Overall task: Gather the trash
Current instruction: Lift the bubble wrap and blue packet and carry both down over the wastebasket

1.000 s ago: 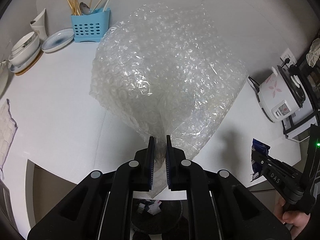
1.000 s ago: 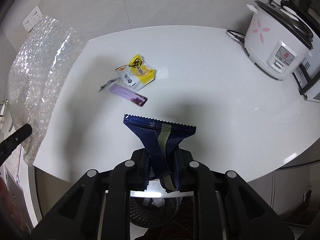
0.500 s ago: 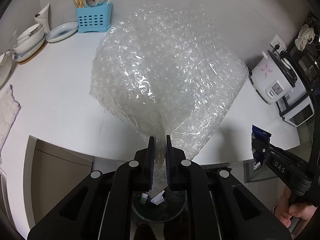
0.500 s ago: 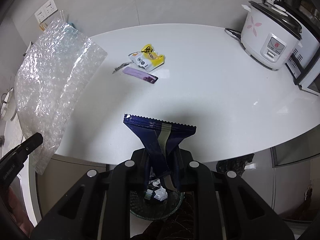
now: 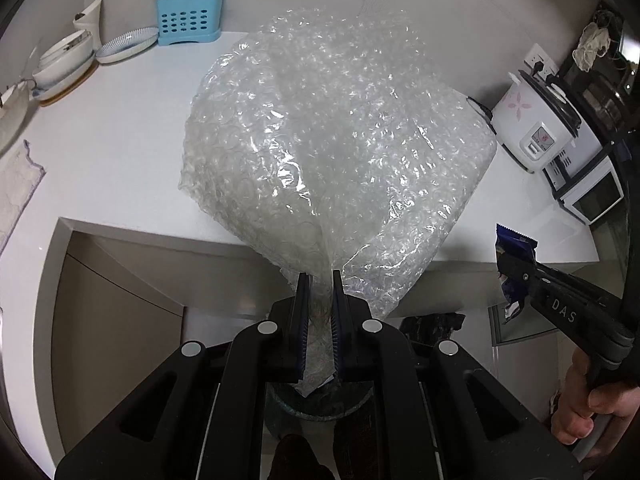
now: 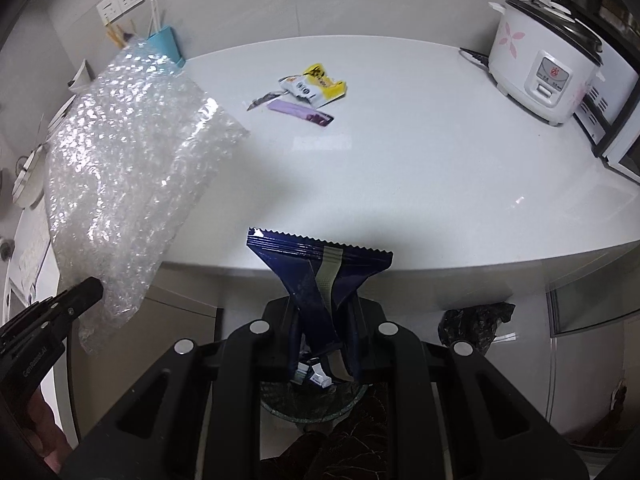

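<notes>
Nearest in each wrist view is the gripper itself. The left gripper has its jaws clamped on a gathered corner of the bubble wrap sheet; the right gripper has its jaws clamped on the lower part of a dark blue snack wrapper. Both items hang clear of the tabletop, held out past its front edge.

Directly below both grippers stands a round trash bin on the floor, with small scraps already inside.

Handling, as judged from appearance:
- Bubble wrap: very light, soft and springy, bulky. It billows wide above the pinch point, so it may catch on the bin rim or spring back out. A grip on a bunched corner or fold, as here, looks the most secure; a single layer would probably slip.
- Blue wrapper: light, thin, glossy film, likely slippery. It is twisted narrow at the jaws and flares to a serrated seal at the top. The flat crimped area gives the best purchase.

Farther back, near the middle of the tabletop, lie a yellow-and-white snack packet, a purple wrapper just beside it, and a small torn strip. All look flat and light, best pinched at a raised edge. A rice cooker stands at the far right.
</notes>
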